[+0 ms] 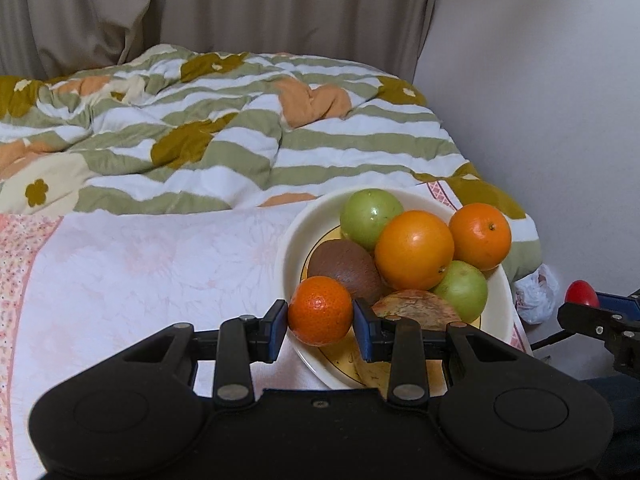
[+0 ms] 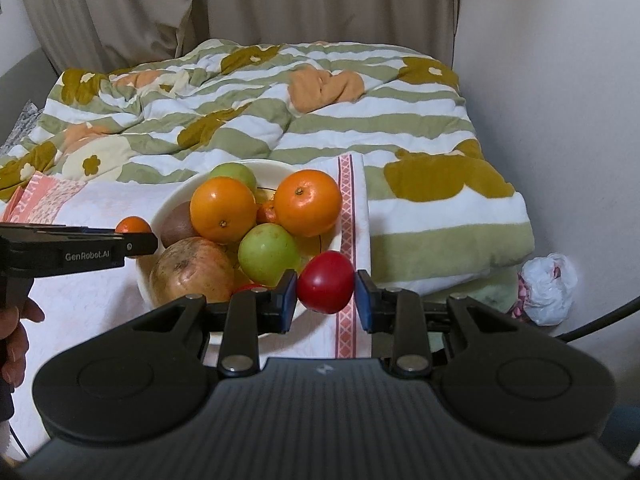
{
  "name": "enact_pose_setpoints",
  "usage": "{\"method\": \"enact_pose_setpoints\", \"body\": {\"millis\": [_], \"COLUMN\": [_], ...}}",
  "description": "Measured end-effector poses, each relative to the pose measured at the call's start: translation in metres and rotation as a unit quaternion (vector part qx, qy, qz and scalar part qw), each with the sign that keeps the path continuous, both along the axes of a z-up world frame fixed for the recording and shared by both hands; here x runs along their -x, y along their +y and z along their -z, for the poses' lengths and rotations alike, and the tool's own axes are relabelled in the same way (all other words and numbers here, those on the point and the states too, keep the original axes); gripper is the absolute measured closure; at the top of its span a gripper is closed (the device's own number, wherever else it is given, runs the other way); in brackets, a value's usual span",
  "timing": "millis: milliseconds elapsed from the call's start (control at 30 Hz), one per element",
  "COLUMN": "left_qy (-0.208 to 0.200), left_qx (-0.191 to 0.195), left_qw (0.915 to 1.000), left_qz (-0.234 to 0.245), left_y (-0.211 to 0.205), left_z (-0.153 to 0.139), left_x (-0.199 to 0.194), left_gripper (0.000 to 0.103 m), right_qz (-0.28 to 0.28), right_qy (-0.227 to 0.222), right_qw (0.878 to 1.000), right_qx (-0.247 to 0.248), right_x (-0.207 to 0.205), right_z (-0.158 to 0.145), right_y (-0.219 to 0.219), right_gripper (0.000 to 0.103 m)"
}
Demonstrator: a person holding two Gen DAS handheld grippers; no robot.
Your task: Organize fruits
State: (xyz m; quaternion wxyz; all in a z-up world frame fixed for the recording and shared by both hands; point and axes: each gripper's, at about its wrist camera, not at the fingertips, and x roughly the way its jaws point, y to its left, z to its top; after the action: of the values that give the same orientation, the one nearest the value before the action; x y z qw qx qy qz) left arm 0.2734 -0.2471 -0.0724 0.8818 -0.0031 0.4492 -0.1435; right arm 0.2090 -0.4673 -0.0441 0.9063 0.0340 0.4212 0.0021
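A small mandarin (image 1: 320, 310) is clamped in the left gripper (image 1: 320, 320) at lower centre, a red tomato (image 2: 326, 282) in the right gripper (image 2: 326, 294) (both held over the bowl (image 1: 500, 300) rim).

black tool (image 1: 320, 318) bodies, blue pads (image 2: 289, 294), silver screws, white genrobot.ai lettering
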Motion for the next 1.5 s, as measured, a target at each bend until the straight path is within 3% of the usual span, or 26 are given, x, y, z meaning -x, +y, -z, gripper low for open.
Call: {"method": "enact_pose_setpoints", "body": {"millis": [33, 100, 167, 233, 667, 1200, 1300, 1367, 1500], "left_qy": [0.001, 0.001, -0.007, -0.025, -0.07, -0.088, -0.088, -0.089, -0.094], "left_qx": [0.001, 0.005, 0.004, 0.006, -0.028, -0.055, -0.058, -0.059, -0.062], "left_qw": [1.0, 1.0, 1.0, 0.9996, 0.9968, 0.9932, 0.993, 0.9929, 0.9924], "left_qz": [0.0, 0.0, -0.004, -0.009, -0.026, -0.051, -0.053, -0.052, -0.05], "left_y": [0.0, 0.001, 0.003, 0.006, 0.034, 0.057, 0.057, 0.057, 0.054], "left_z": [0.0, -0.001, -0.005, -0.011, -0.043, -0.05, -0.05, -0.05, -0.054], "left_x": [0.0, -0.002, -0.001, 0.002, 0.032, 0.061, 0.064, 0.068, 0.075], "left_gripper": [0.064, 0.054, 0.013, 0.005, 0.003, 0.002, 0.002, 0.002, 0.002], "right_qz": [0.001, 0.003, 0.003, 0.005, -0.023, -0.055, -0.059, -0.047, -0.039], "right_qy": [0.001, 0.002, 0.002, 0.001, -0.001, 0.015, 0.009, -0.005, -0.018], "right_qw": [1.0, 1.0, 1.0, 1.0, 1.0, 0.998, 0.998, 0.999, 0.999], "right_qx": [-0.001, -0.003, -0.003, -0.003, -0.008, -0.003, -0.004, 0.004, 0.009], "right_x": [-0.002, -0.004, -0.005, -0.006, -0.01, -0.023, -0.02, -0.014, -0.001], "right_z": [0.0, 0.001, 0.0, -0.001, 0.0, 0.038, 0.035, 0.03, 0.023], "right_y": [0.0, -0.001, -0.002, -0.003, 0.006, 0.024, 0.025, 0.024, 0.022], "right_gripper": [0.057, 0.057, 0.057, 0.057, 0.057, 0.055, 0.03, 0.0, 0.0]}}
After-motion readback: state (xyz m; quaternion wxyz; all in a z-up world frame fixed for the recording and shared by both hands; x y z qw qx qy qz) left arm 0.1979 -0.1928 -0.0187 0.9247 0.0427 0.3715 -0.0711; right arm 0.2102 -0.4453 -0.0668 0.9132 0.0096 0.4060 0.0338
